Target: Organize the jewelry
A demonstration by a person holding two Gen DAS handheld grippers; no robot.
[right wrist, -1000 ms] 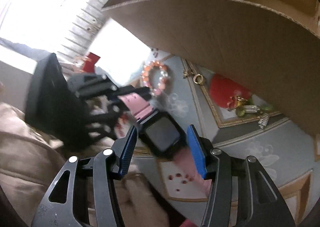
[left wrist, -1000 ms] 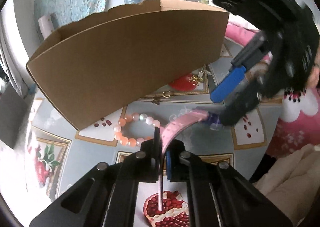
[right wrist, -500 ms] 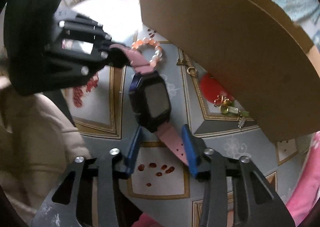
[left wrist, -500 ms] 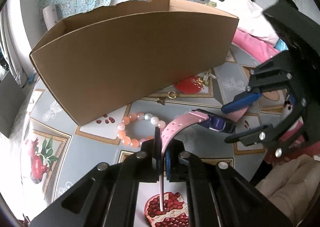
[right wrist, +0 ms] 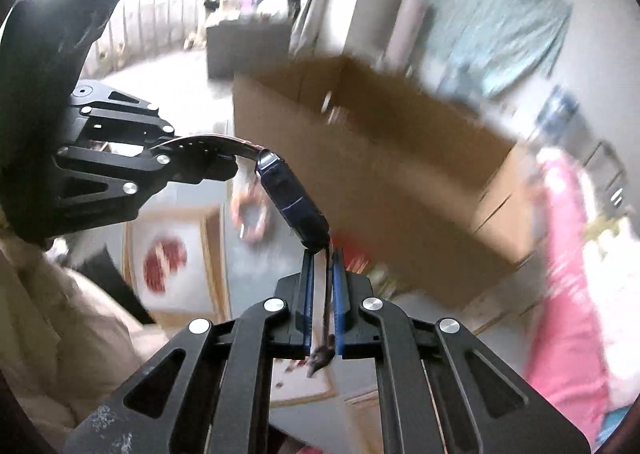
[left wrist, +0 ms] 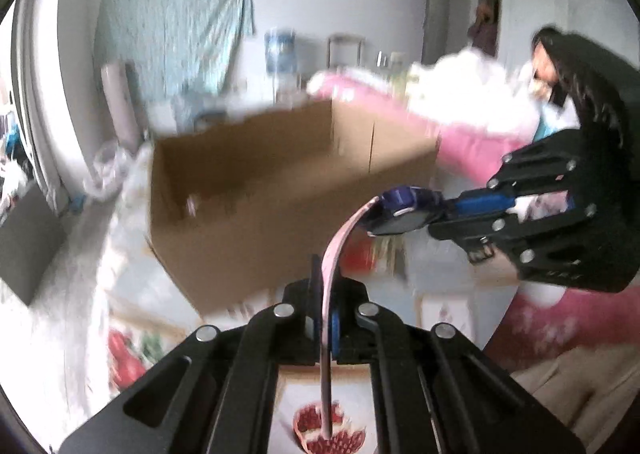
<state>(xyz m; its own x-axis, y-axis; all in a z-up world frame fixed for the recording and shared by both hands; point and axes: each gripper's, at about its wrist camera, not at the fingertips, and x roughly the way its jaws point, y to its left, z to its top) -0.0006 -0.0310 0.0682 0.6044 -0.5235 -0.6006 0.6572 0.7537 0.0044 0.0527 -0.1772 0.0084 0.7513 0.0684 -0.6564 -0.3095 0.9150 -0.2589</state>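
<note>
The worktop (right wrist: 248, 266) wears a grey-blue cloth printed with framed pomegranates, much of it smeared by motion blur. On it stands an open cardboard box (left wrist: 280, 189), brown and flapless, its near wall facing both cameras; in the right wrist view something small lies inside against the far wall, too blurred to name. To the right of the box lie pink and white fabrics (left wrist: 460, 133).

The left gripper (left wrist: 325, 318) is clamped narrow on one pink strap of a smartwatch (left wrist: 404, 209) — the strap rises out from between the blue pads and curves right up to the dark, blue-edged watch body, which hangs in the air in front of the box, clear of the cloth. The right gripper (right wrist: 323, 294) has just been closing, and its jaws now stand nearly together with the watch's other strap between the blue pads (right wrist: 307, 294); that strap runs back through them and ends as a dark, blurred tip near the camera. So the watch is stretched between the two grippers, each seen in the other's view.

Behind the watch, on the cloth beside the box, lies a peach-and-white bead bracelet (right wrist: 252, 217), and a red piece (left wrist: 360, 254) sits just beside the box's near wall — both blurred.
</note>
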